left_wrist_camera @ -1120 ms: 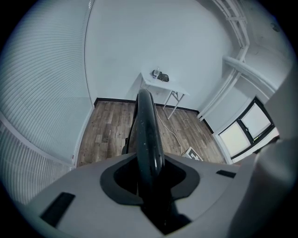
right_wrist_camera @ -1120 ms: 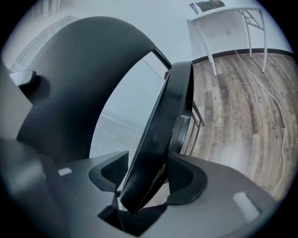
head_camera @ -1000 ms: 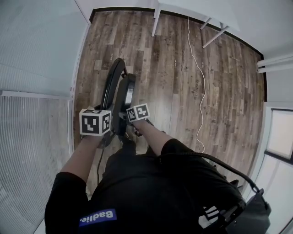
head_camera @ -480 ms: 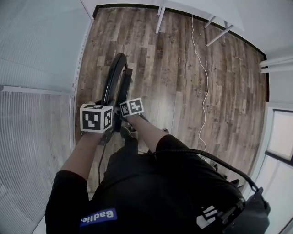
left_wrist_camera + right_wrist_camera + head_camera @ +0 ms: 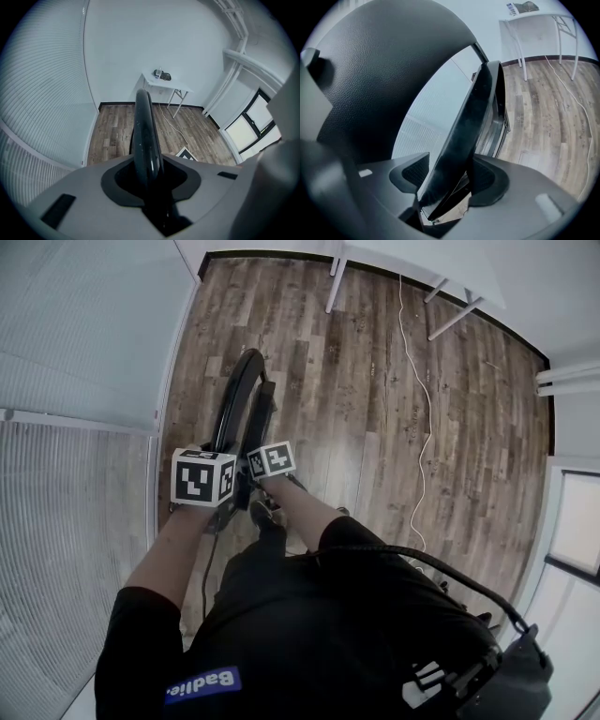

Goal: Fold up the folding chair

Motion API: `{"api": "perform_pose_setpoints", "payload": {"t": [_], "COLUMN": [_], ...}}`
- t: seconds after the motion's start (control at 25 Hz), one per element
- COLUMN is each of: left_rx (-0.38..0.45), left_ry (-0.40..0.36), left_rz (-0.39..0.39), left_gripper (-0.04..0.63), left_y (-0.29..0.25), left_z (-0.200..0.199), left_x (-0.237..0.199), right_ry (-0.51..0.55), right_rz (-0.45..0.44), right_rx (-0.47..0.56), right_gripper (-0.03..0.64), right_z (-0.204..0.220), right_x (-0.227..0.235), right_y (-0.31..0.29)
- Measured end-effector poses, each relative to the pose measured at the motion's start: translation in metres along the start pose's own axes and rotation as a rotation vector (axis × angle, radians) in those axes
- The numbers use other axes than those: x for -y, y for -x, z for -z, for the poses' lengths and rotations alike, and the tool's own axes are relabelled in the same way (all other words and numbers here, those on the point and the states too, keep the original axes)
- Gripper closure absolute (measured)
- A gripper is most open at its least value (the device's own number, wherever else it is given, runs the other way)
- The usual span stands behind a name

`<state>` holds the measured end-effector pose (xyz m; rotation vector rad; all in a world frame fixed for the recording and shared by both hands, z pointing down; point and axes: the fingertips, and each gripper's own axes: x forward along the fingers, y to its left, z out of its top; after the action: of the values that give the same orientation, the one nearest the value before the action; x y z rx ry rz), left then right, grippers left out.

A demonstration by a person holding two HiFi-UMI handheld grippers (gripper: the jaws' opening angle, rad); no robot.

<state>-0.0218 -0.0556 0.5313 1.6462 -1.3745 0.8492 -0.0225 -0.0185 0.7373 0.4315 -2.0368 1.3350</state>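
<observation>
Folding chair (image 5: 143,131) folded near flat, standing on wood floor (image 5: 375,381). Left gripper (image 5: 147,180) jaws clamped on its black frame tube. Right gripper (image 5: 445,187) jaws clamped on seat edge, just beside. White cable (image 5: 417,381) beyond both.

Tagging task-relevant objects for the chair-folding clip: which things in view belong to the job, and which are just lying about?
In the job:
- folding chair
- left gripper, jaws closed on the chair's frame tube
- right gripper, jaws closed on the chair's black panel

Lying about:
- white table
- small items on that table
- loose white cable
</observation>
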Motion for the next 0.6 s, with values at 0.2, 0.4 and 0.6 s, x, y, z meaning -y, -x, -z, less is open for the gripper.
{"api": "perform_pose_setpoints", "payload": {"t": [0.2,0.4,0.6], "left_rx": [0.002,0.004,0.002], "left_ry": [0.006,0.011,0.012], "left_rz": [0.000,0.001,0.005], "left_gripper": [0.515,0.515,0.515], "left_y": [0.0004,0.0001,0.0011], "left_z": [-0.0018,-0.0050,-0.0007], "left_x": [-0.0003,-0.0011,0.0004], "right_ry": [0.003,0.005,0.025], "right_rz": [-0.004,0.006,0.012], "right_rx": [0.006,-0.003,-0.023], "right_gripper": [0.377,0.377,0.377], "right_z": [-0.0010,-0.0023,0.0031], "right_x": [-0.0001,0.0006,-0.0016], "right_y": [0.0012,0.0022,0.0037]}}
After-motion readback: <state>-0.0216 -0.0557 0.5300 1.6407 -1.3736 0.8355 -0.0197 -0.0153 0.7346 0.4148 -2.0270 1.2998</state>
